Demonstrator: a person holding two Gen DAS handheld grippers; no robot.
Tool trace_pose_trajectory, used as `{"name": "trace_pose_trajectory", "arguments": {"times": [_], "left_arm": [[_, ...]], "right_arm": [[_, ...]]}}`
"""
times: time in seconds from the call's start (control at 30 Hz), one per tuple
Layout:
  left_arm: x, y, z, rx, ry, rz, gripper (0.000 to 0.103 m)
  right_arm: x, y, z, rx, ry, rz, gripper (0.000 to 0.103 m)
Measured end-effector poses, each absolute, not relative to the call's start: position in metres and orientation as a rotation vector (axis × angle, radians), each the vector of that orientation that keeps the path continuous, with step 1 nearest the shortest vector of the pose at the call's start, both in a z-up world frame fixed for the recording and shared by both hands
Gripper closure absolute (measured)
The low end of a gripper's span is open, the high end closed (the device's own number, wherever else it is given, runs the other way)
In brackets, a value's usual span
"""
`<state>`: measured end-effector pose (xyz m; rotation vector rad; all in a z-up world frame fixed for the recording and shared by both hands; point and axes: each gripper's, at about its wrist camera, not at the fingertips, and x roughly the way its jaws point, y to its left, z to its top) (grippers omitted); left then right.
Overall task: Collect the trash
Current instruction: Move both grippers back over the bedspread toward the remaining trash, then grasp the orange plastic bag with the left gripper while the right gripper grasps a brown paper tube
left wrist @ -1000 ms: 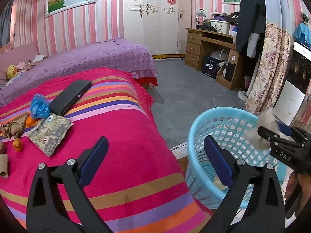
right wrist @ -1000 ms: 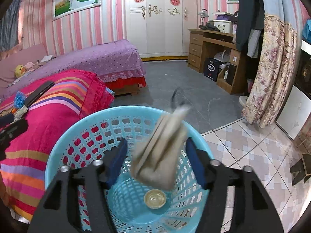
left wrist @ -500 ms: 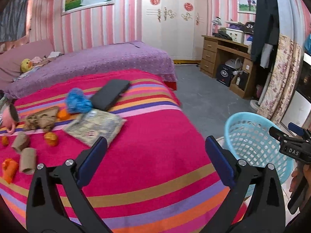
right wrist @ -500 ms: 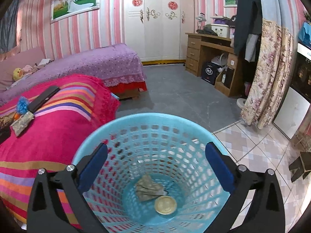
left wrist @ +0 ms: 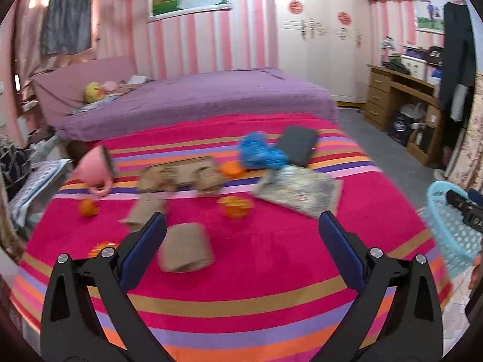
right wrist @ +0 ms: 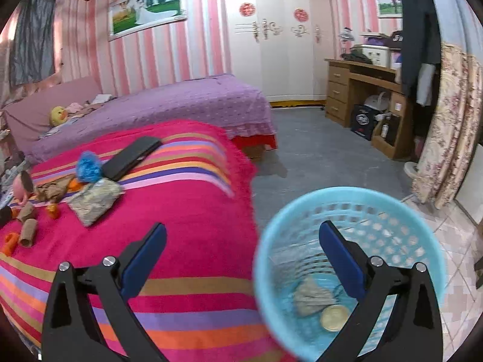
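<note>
My left gripper (left wrist: 241,235) is open and empty above the striped bed cover (left wrist: 256,277). A brown cardboard roll (left wrist: 185,247) lies just beyond its left finger. Further back lie another roll (left wrist: 145,211), orange peel (left wrist: 235,206), a crumpled grey wrapper (left wrist: 299,190), a blue wad (left wrist: 259,152) and brown paper scraps (left wrist: 181,176). My right gripper (right wrist: 241,250) is open and empty, over the bed edge and the blue basket (right wrist: 407,211). The basket holds a crumpled brown scrap (right wrist: 311,297) and a round lid (right wrist: 333,318).
A black tablet (left wrist: 297,144) and a pink cup (left wrist: 95,170) lie on the striped cover. A purple bed (left wrist: 196,96) stands behind. A wooden desk (right wrist: 362,90) and floral curtain (right wrist: 449,126) stand right of the grey floor. The basket also shows at the right edge (left wrist: 452,235).
The brown scrap left my right gripper and dropped into the basket. My right gripper swung left toward the bed. My left gripper swung left over the trash on the cover.
</note>
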<state>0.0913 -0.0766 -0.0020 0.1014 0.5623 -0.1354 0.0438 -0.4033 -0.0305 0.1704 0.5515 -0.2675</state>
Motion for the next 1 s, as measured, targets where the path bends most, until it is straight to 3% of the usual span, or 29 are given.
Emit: {"name": "trace_pose_trajectory", "arguments": {"times": [0.33, 0.87, 0.93, 1.0], "left_arm": [[0.114, 0.015, -0.037, 0.060, 0.654, -0.049, 0.006], [0.152, 0.057, -0.080, 0.059, 0.820, -0.008, 0.007], [0.152, 0.055, -0.080, 0.067, 0.819, -0.019, 0.012], [0.150, 0.053, -0.079, 0.083, 0.815, -0.043, 0.025]], "right_arm": [[0.067, -0.340, -0.036, 0.137, 0.567, -0.203, 0.005], [0.096, -0.276, -0.050, 0.063, 0.619, -0.156, 0.005], [0.100, -0.271, -0.051, 0.062, 0.623, -0.151, 0.005], [0.101, -0.264, -0.052, 0.051, 0.627, -0.145, 0.005]]}}
